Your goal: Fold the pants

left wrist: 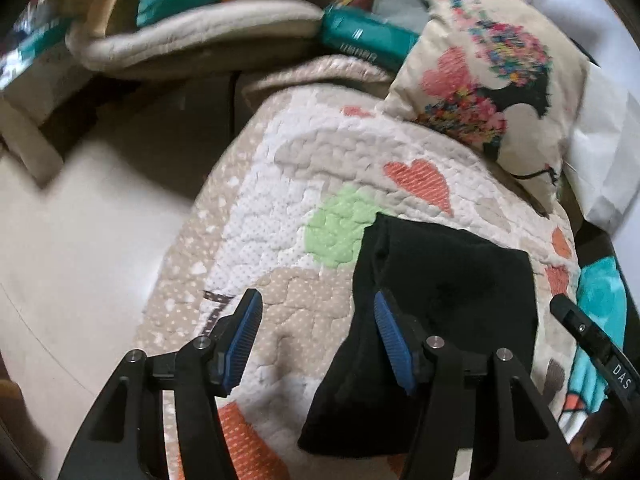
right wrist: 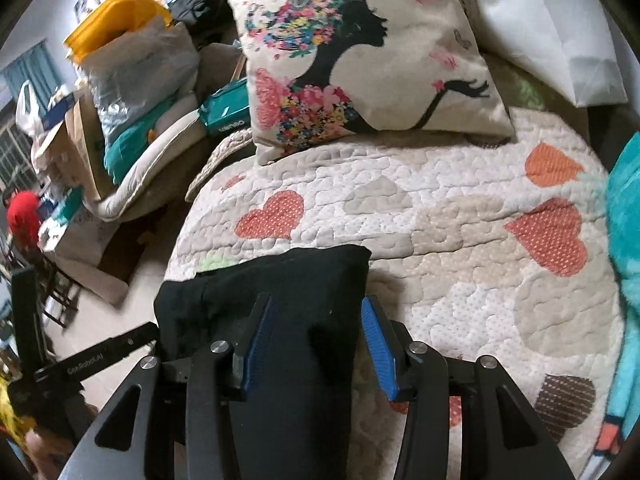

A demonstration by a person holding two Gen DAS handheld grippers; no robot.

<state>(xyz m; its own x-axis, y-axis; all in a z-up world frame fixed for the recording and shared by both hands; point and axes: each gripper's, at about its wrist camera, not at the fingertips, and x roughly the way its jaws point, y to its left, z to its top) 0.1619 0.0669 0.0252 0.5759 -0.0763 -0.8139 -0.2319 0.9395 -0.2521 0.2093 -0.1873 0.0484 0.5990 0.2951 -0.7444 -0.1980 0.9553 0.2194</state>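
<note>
Looking along the left gripper (left wrist: 318, 312), jaws apart and empty, the pants (left wrist: 440, 280) lie folded near the quilt (left wrist: 280, 184) edge. Right gripper (right wrist: 316, 320) gapes over them (contact unclear); dragging could undo the fold.

The black pants (right wrist: 264, 296) are seen folded on the quilted bed (right wrist: 460, 240), near its left edge. The right gripper (right wrist: 316, 348) is held open above them, nothing pinched. A printed pillow (right wrist: 360, 60) is propped at the far edge.
</note>
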